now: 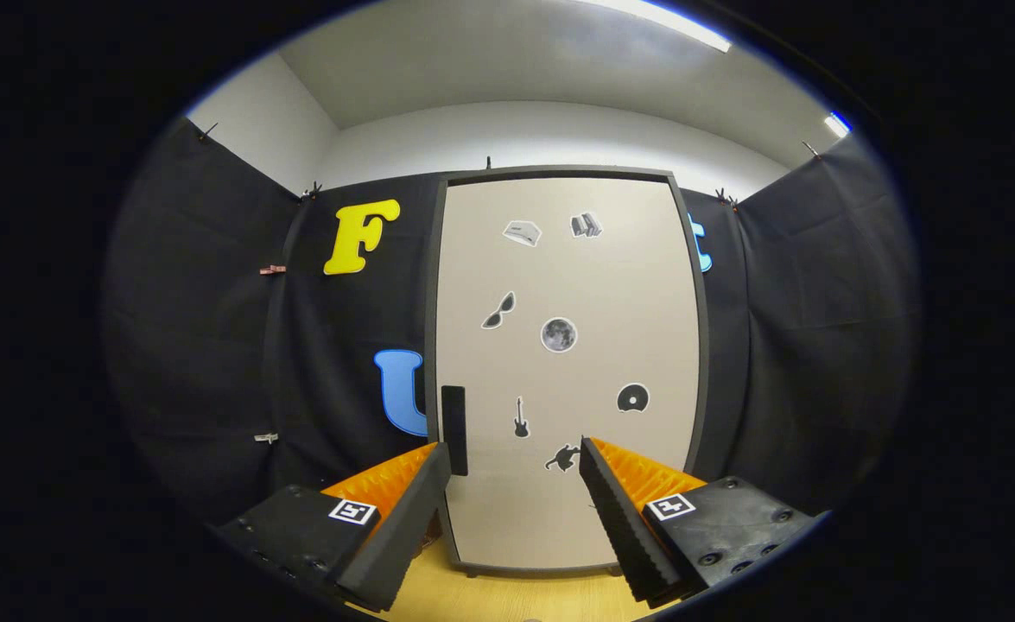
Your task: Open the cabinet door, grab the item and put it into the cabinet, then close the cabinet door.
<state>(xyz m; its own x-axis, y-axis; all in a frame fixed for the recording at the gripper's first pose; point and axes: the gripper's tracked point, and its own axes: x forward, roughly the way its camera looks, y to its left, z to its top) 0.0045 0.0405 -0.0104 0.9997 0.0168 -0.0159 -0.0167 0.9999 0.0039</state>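
Observation:
A tall cabinet stands straight ahead with its pale door (611, 285) shut inside a dark frame. Several small stickers dot the door. A dark vertical handle (454, 429) sits at the door's left edge, low down, just above and beside my left fingertip (434, 462). My gripper (514, 456) is open, its fingers spread wide with nothing between them, and the lower part of the door shows through the gap. The item to be stored cannot be seen from here.
The cabinet rests on a light wooden tabletop (524, 596) that shows below the fingers. Black cloth walls (213, 345) close in on the left and right of the cabinet. A white wall and ceiling lights lie above.

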